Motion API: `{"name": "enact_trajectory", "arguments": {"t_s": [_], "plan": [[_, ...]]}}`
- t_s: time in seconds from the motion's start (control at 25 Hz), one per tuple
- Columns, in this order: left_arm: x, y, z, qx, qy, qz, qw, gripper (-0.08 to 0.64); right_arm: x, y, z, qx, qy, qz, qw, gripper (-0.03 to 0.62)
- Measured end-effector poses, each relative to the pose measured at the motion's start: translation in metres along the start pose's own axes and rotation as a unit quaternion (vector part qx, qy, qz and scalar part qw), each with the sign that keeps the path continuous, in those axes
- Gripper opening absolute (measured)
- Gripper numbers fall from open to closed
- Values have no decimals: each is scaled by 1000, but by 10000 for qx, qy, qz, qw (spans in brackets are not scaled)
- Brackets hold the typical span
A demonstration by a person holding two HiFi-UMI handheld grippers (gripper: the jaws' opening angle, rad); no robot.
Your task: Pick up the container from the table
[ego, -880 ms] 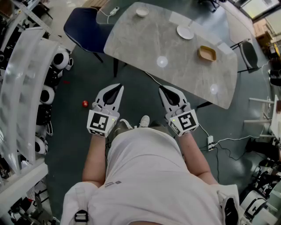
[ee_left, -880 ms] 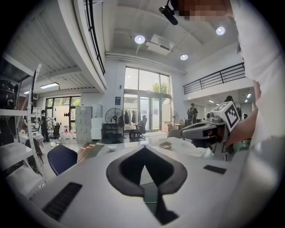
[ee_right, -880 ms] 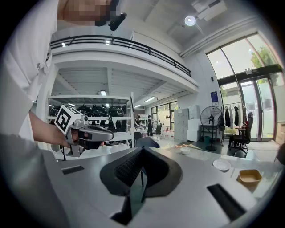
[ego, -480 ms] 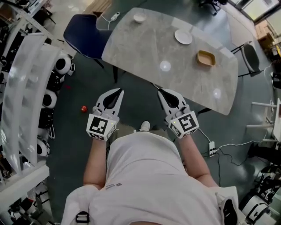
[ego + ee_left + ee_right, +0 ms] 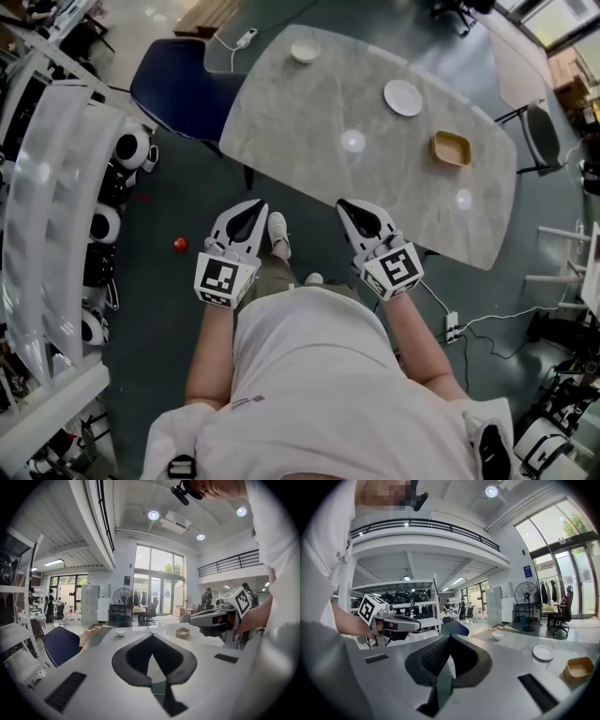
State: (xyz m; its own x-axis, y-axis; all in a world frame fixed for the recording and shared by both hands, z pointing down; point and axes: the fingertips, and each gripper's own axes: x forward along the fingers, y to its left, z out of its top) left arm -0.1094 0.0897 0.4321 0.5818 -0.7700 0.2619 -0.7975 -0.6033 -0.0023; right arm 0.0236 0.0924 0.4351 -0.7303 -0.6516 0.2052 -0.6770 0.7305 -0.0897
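2 closed, empty: left hand-held gripper [image 5: 251, 204], right hand-held gripper [image 5: 345, 205], near table [image 5: 309, 103] edge; container [image 5: 451, 147] far.

Honestly, nothing I can actually read here. The marker cube [image 5: 221, 279] on my left tongs [image 5: 253, 204] and the other cube [image 5: 397, 269] on my right tongs [image 5: 344, 204] only show black-and-white square patterns, no letters or numbers. There's a small blue sign [image 5: 127, 579] just left of the big windows [image 5: 159, 576], upper middle of the left gripper view, but it's too tiny to make out.
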Motion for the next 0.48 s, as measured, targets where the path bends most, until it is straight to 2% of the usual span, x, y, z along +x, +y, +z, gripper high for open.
{"name": "enact_trajectory", "arguments": {"t_s": [0.16, 0.48], "plan": [[40, 53, 7, -3, 29, -220, 9998, 2, 54, -26, 9, 34, 161, -102, 9998, 11], [106, 133, 23, 100, 74, -870, 9961, 2, 129, -70, 36, 116, 211, -699, 9973, 14]]}}
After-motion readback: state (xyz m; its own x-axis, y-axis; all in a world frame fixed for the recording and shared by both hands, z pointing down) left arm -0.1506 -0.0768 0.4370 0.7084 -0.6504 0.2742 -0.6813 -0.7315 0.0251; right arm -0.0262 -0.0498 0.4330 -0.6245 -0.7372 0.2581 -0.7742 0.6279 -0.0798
